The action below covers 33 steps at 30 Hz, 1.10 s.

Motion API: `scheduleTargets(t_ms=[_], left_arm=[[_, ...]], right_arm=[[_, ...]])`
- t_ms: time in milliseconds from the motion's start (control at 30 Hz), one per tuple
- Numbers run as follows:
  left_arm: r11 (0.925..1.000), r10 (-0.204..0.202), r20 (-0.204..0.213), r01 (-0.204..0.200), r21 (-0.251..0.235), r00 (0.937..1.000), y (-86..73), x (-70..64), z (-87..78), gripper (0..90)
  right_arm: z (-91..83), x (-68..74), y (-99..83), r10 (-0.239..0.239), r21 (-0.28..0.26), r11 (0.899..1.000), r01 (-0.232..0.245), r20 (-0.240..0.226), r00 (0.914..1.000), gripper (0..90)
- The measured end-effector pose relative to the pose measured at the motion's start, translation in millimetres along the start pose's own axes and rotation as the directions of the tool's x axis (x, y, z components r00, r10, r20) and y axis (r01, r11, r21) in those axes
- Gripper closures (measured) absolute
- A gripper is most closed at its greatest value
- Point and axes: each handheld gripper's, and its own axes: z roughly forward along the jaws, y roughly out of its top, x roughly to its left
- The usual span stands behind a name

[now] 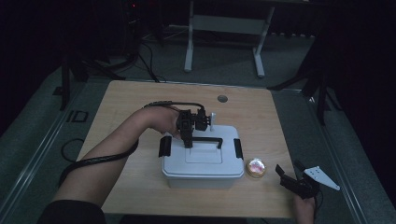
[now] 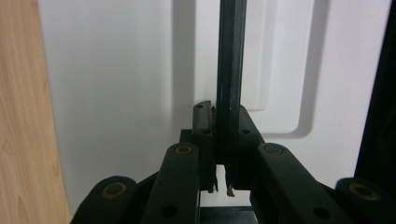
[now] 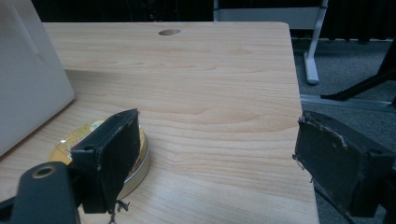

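White plastic box (image 1: 203, 161) sits mid-table (image 1: 140, 100), and the left gripper (image 2: 220, 154) has its jaws pinching the black lid handle (image 2: 229, 70). Right gripper (image 3: 210, 154) waits near right, jaws spread, beside a gold tin (image 1: 256, 167). Thin grip; an off-centre lift could slip!

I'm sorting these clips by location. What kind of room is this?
Probably a lab or recording studio: a light wooden table on grey carpet, dark surroundings, black stand legs, and a white metal desk frame behind.
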Motion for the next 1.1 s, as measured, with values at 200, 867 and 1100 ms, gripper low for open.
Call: scheduleTargets(t_ms=[200,867,1100], left_arm=[[0.9989,0.004,-0.030,-0.005,-0.046,0.9995,-3.4,-2.7,-23.7,83.4],[0.9890,-0.124,-0.054,0.119,-0.087,0.9907,-78.2,-15.1,-68.1,83.3],[0.9772,-0.198,-0.055,0.193,-0.089,0.9786,-124.5,-19.7,-66.5,83.3]], right_arm=[[-0.2,-0.2,-0.1,0.001,-0.003,1.000,-0.001,-0.002,1.0000,13.9],[-1.5,-1.1,-0.7,0.010,-0.010,1.000,-0.010,-0.012,0.9999,13.9],[-1.0,-0.5,-0.6,0.005,-0.008,1.000,-0.005,-0.010,0.9999,13.9]])
